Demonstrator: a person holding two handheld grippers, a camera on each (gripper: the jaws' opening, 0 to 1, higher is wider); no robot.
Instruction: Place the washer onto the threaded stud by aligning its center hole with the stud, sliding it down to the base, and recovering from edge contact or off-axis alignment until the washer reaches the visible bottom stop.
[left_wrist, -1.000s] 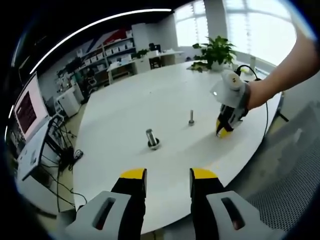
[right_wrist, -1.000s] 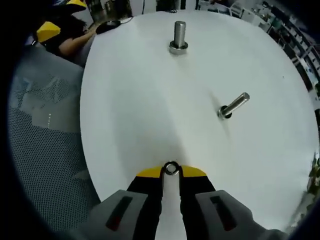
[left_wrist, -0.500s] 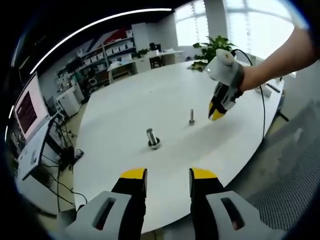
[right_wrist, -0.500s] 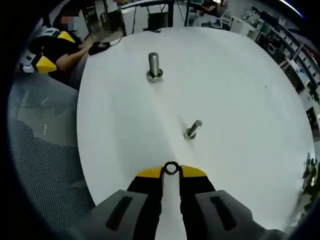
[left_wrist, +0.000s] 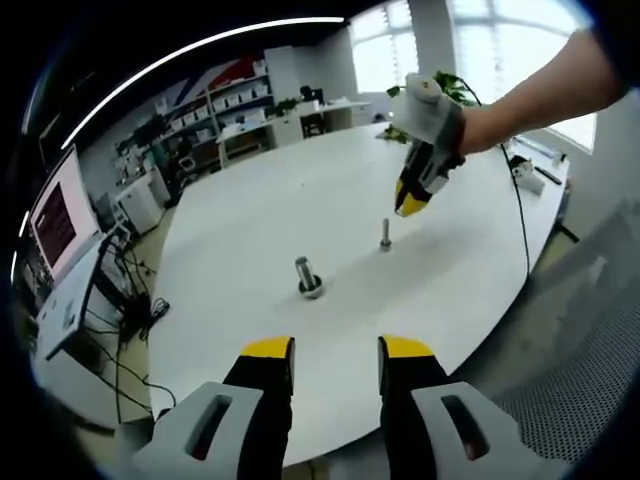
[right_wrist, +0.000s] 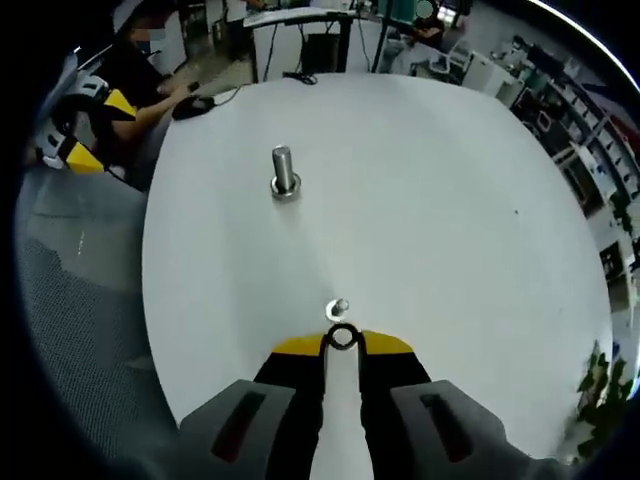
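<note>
In the right gripper view my right gripper (right_wrist: 342, 346) is shut on a small dark metal washer (right_wrist: 342, 337), pinched on edge between the yellow tips. Just beyond the tips stands the thin threaded stud (right_wrist: 338, 308), seen almost end-on. A thicker stud with a wide base (right_wrist: 284, 173) stands farther off on the white round table (right_wrist: 450, 230). In the left gripper view the right gripper (left_wrist: 411, 201) hangs a little above and right of the thin stud (left_wrist: 386, 235). The thicker stud (left_wrist: 308, 278) is nearer. My left gripper (left_wrist: 337, 350) is open and holds nothing, low over the table's near edge.
A potted plant (left_wrist: 432, 100) and a black cable (left_wrist: 522, 215) are at the table's far side. Shelves and desks (left_wrist: 230, 110) line the back wall, and a monitor (left_wrist: 55, 215) stands at the left. Grey mesh (right_wrist: 70, 330) lies beside the table. A person (right_wrist: 140, 75) is past the far edge.
My right gripper has risen and swung in over the thin stud, which now shows nearly end-on just beyond the washer. The left gripper has stayed still and open.
</note>
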